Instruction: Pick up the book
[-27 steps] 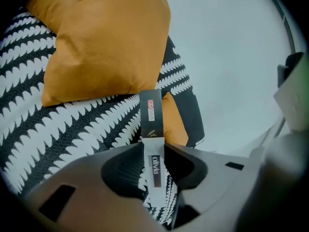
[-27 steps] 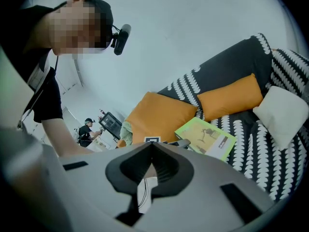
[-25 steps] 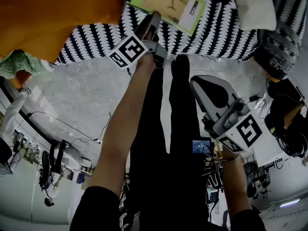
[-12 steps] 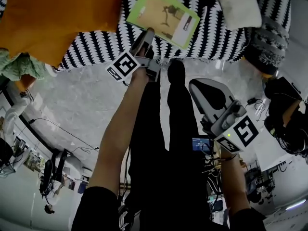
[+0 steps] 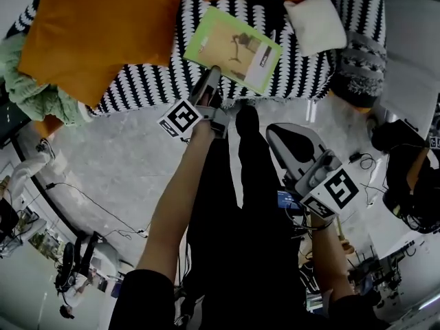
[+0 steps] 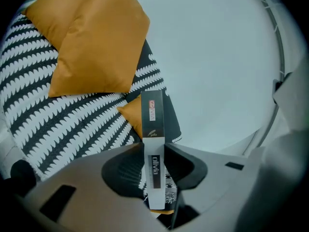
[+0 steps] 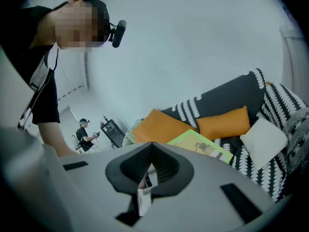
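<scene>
The left tool (image 5: 208,82) clamps the book (image 5: 232,49) by its near edge, book reaching ahead over the sofa (image 5: 309,74); the right tool (image 5: 278,135) (jaws together, empty) sits farther back.

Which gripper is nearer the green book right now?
Left. The left gripper is clamped on the near edge of the book. The right gripper is shut, empty and well apart from it, lower right in the head view.
</scene>
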A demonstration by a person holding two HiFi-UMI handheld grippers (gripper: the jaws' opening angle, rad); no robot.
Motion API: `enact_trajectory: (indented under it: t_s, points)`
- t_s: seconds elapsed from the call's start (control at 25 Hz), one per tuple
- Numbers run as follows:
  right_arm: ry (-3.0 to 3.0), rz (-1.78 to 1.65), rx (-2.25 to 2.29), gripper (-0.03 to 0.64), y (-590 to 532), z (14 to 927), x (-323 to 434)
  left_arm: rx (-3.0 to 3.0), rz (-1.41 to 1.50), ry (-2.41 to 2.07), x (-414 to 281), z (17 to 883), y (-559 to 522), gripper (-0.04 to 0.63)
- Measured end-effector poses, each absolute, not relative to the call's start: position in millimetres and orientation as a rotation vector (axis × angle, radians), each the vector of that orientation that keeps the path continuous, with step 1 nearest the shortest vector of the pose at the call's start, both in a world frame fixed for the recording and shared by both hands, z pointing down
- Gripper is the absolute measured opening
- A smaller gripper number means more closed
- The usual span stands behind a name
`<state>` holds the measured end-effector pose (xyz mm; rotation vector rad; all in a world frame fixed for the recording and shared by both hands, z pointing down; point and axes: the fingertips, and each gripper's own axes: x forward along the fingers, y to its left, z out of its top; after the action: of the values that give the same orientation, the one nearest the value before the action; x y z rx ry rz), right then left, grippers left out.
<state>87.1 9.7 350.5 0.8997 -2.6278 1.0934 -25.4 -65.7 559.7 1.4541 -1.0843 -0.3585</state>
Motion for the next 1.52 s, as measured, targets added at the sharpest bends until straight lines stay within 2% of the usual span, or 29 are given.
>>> enact_trajectory:
  t_s: [0.4,1.08,1.52]
  points:
    - [-2.708,1.003,0.949,0.017,5.5,286.1,109.8,1.493,-0.373,-1.08,-9.0,477.1,-55.0,0.135]
    - [-2.836,0.842,1.006,0.017,-6.0,201.8,146.9,1.395,-0.633,-0.948,26.5,343.3,-13.6,0.135]
    - [-2.856,0.876,1.073,0.017,12.0,185.0,168.3,1.365,-0.691,-0.892,32.2,303.1,26.5,0.135]
